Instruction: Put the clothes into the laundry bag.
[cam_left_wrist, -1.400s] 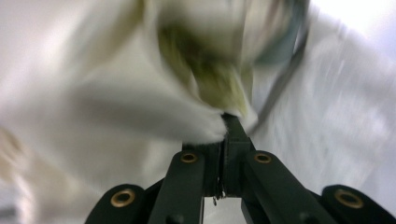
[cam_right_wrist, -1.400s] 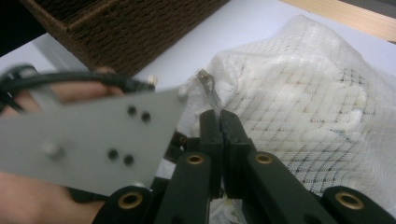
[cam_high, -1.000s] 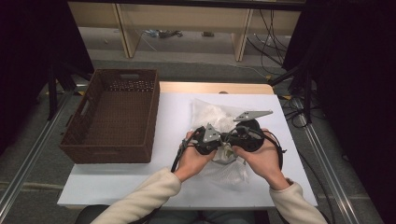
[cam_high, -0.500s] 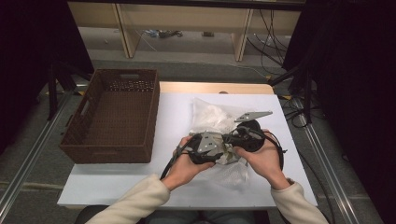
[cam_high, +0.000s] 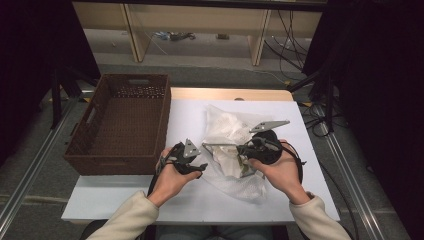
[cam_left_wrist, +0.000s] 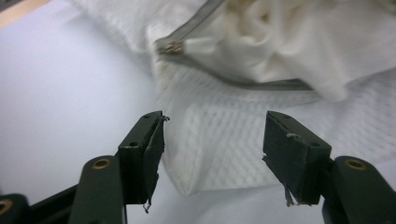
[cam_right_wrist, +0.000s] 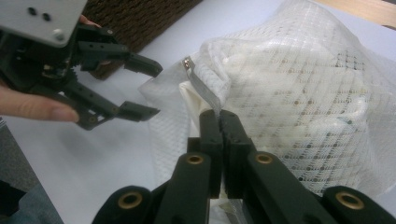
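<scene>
We take the step in hand to be working the zip of the white mesh laundry bag (cam_high: 231, 150), which lies right of centre in the high view on the white tabletop (cam_high: 185, 115), with white cloth inside it.

The right hand-held gripper (cam_right_wrist: 219, 116) has its jaws pressed together on the bag's edge beside the grey zip (cam_right_wrist: 201, 86). The left hand-held gripper (cam_left_wrist: 212, 156) has just been opening; its jaws stand well apart, nothing clamped, the mesh corner lying between them untouched, and it sits just left of the bag in the high view.

To do this well, we judge:
- keep the right grip firm so the zip line stays taut;
- bring the left jaws onto the small metal zip pull (cam_left_wrist: 172, 46), upper centre of the left gripper view, not onto loose mesh;
- pull along the zip, not across it.

Count:
- one mesh bag;
- one brown woven basket (cam_high: 120, 125), upper left of the high view;
- two hand-held grippers.
</scene>
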